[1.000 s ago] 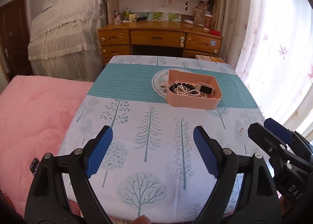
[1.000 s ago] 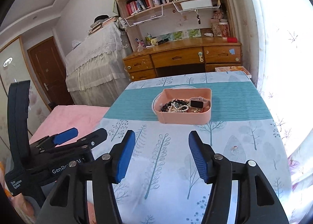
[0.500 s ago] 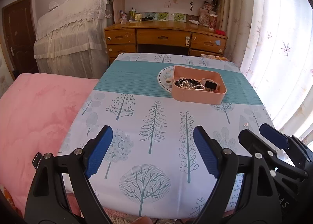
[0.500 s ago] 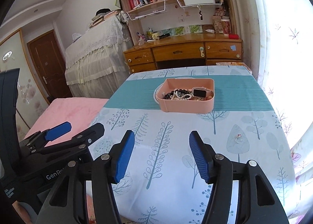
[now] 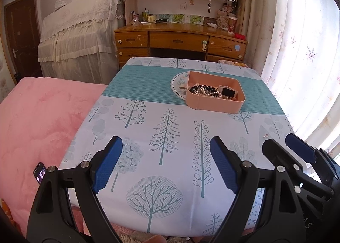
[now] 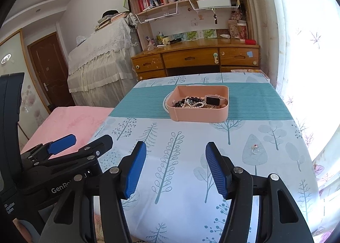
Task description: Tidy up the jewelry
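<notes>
We see bright daylight flooding through the curtain (image 6: 297,52) at right, glare blowing it white; fisheye edges bend, corners go black.

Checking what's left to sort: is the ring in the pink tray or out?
Out. The ring lies alone on the tablecloth, apart from the pink tray.

left claw (image 5: 165,164) empty, fingers spread wide; right claw (image 6: 175,169) likewise, level beside it
</notes>
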A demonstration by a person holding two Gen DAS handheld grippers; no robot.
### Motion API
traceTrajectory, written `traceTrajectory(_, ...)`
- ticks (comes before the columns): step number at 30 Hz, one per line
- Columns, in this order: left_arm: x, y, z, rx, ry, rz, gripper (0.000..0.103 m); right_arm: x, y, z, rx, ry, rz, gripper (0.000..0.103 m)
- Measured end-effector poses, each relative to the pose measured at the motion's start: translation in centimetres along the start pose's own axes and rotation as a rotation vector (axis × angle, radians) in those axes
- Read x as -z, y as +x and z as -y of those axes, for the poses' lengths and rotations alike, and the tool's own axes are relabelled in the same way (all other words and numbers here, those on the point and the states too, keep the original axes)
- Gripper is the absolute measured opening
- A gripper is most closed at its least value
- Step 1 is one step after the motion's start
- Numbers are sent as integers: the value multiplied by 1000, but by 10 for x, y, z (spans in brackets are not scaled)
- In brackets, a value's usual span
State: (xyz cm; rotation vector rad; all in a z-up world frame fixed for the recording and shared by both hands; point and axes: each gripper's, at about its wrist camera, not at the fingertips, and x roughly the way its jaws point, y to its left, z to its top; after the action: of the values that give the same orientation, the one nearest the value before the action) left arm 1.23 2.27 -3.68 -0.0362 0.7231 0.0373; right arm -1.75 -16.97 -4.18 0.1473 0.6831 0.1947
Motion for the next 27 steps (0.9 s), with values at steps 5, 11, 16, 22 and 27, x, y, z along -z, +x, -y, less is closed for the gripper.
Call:
traceTrajectory(5,1,-4,2,-12,3,26,83,0,-7,0,10,-12,27,59)
traceTrajectory(11,2,-7,2,-13,2,31,83,1,-10,0,12,-16,41,59)
traceTrajectory(16,3,-7,2,-22,0,28,83,2,-10,0,12,-15,38,59)
traceTrajectory(22,4,-7,2,-30,1,17,83,3,-11,0,13,-14,32,59)
traceTrajectory(27,6,-6,1,-29,1,15,83,4,-12,-1,14,-13,31,59)
